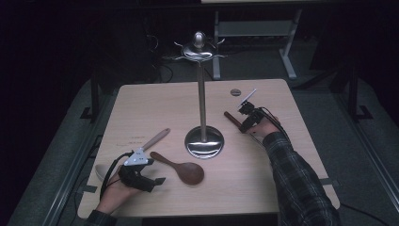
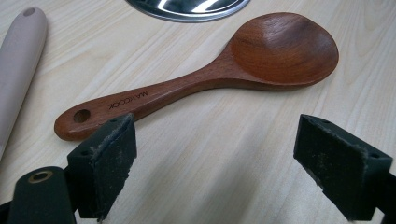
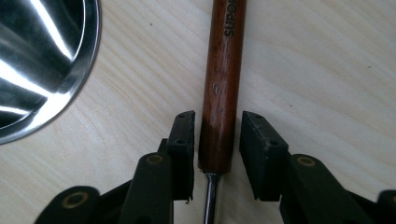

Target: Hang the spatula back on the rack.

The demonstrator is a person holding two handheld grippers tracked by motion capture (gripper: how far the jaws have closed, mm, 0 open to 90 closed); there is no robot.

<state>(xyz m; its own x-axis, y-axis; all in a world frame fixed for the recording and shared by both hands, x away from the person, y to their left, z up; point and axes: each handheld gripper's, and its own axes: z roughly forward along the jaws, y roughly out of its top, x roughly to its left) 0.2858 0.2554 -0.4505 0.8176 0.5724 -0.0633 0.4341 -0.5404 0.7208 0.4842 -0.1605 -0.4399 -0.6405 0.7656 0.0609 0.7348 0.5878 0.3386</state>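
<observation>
Our right gripper (image 3: 217, 154) has its jaws either side of the brown handle (image 3: 222, 79), a sliver of gap at each pad, so not clamped, and that handle lies flat just right of the steel stand (image 1: 203, 141). Our left gripper (image 2: 215, 168) sits wide apart just short of the wooden spoon (image 2: 210, 74), which lies front-left of the stand's base.

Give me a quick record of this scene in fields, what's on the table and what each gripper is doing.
surface: light wooden table
centre: steel utensil stand, upright, hooks at top
left gripper: open, jaws apart, just short of the wooden spoon
wooden spoon: flat on the table, hole in its handle end
pale utensil: lies beside the spoon
right gripper: jaws either side of the brown-handled utensil, small gaps visible, not yet clamped
brown-handled utensil: flat on the table near the stand's base
</observation>
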